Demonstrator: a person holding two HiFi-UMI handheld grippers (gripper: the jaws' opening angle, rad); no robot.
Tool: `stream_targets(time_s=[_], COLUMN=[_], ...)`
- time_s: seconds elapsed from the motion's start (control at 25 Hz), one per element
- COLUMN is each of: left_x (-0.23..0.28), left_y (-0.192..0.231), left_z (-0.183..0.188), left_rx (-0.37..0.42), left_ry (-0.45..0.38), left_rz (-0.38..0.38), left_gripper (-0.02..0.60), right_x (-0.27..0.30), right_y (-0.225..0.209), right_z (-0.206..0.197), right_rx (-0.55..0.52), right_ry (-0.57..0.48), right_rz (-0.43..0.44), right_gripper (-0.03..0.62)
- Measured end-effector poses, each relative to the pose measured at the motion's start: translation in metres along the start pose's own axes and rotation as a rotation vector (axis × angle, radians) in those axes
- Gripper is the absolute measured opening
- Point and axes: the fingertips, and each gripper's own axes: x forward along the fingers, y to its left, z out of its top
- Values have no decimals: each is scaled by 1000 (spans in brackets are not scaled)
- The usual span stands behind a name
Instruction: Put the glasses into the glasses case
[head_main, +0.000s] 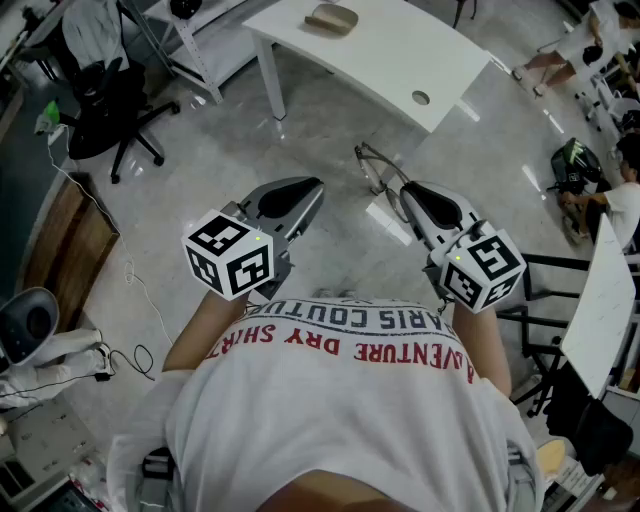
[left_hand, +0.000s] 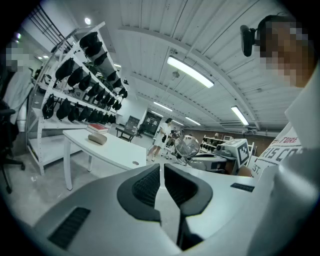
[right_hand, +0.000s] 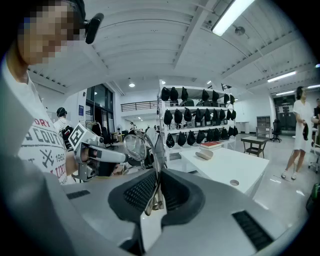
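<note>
The glasses (head_main: 375, 165), thin metal frame with clear lenses, hang over the floor with my right gripper (head_main: 407, 192) shut on their folded temple arms. In the right gripper view the arms run between the pads (right_hand: 142, 192) and a lens (right_hand: 135, 147) rises above my right gripper (right_hand: 158, 175). The beige glasses case (head_main: 332, 18) lies closed on the white table (head_main: 390, 50), well ahead of both grippers; the case (right_hand: 204, 154) also shows beyond the jaws. My left gripper (head_main: 308, 188) is held level beside the right, its jaws together with nothing between them (left_hand: 162, 167).
A black office chair (head_main: 110, 110) stands at the left, with cables (head_main: 140, 300) on the floor. A rack of dark bags (left_hand: 85, 75) stands behind the table, and a red book (left_hand: 98, 127) lies near the case (left_hand: 97, 138). A person (left_hand: 162, 132) stands far off.
</note>
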Motion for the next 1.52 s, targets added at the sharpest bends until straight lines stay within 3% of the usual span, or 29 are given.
stream_targets(time_s=[0.48, 0.88, 1.2, 1.52], left_x=[-25, -15, 19, 85], left_y=[6, 31, 79, 138], left_z=[6, 6, 27, 47], left_rx=[43, 68, 63, 27], left_ry=[-53, -32, 8, 39], left_rz=[-2, 13, 63, 82], left_gripper=[28, 28, 28, 28], right_x=[12, 46, 93, 148], right_y=[15, -1, -39, -113], right_z=[1, 4, 15, 22], right_rx=[-14, -7, 8, 39], right_ry=[7, -8, 5, 28], right_rz=[-19, 14, 42, 52], right_gripper=[45, 46, 46, 46])
